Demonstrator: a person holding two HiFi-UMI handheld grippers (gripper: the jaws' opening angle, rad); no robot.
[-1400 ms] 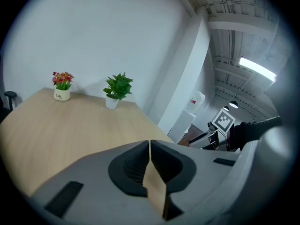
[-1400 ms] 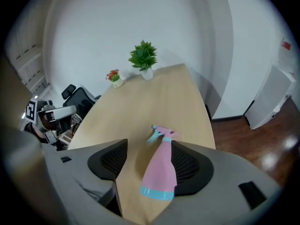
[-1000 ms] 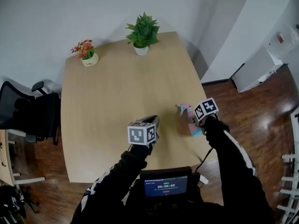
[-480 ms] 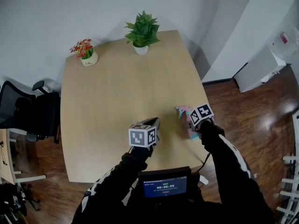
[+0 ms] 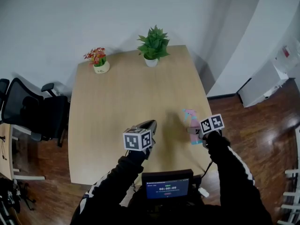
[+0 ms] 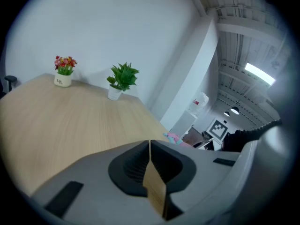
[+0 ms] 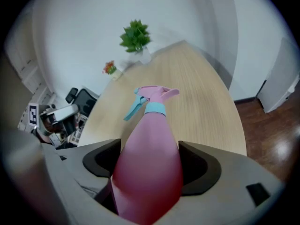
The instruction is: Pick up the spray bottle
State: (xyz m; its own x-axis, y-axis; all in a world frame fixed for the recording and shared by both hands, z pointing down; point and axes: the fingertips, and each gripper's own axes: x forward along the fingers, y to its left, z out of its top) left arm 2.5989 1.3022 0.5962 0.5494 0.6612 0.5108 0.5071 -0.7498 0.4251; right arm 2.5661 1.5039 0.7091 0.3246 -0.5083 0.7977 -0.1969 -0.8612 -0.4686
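One spray bottle (image 5: 191, 120), at four o'clock on the one table (image 5: 112, 102), is clamped between the right gripper's (image 5: 194, 131) jaws, while the left gripper (image 5: 150, 125) hangs at six with jaws pressed together, and two pots, a flowering plant (image 5: 99, 60) and a green plant (image 5: 153, 45), stand near twelve.

A pale wooden table (image 5: 117, 97) fills the middle of the room; at its far edge stand a green potted plant (image 5: 153, 43) and, left of that, a small pot of red flowers (image 5: 98, 60); behind the table rises a plain white wall (image 5: 61, 18); left of the table sits a black office chair (image 5: 30, 112); right of the table lie dark wood floor (image 5: 272, 118) and a white cabinet (image 5: 263, 80); a strip light (image 6: 259, 74) glows on the ceiling beyond the table's right side.
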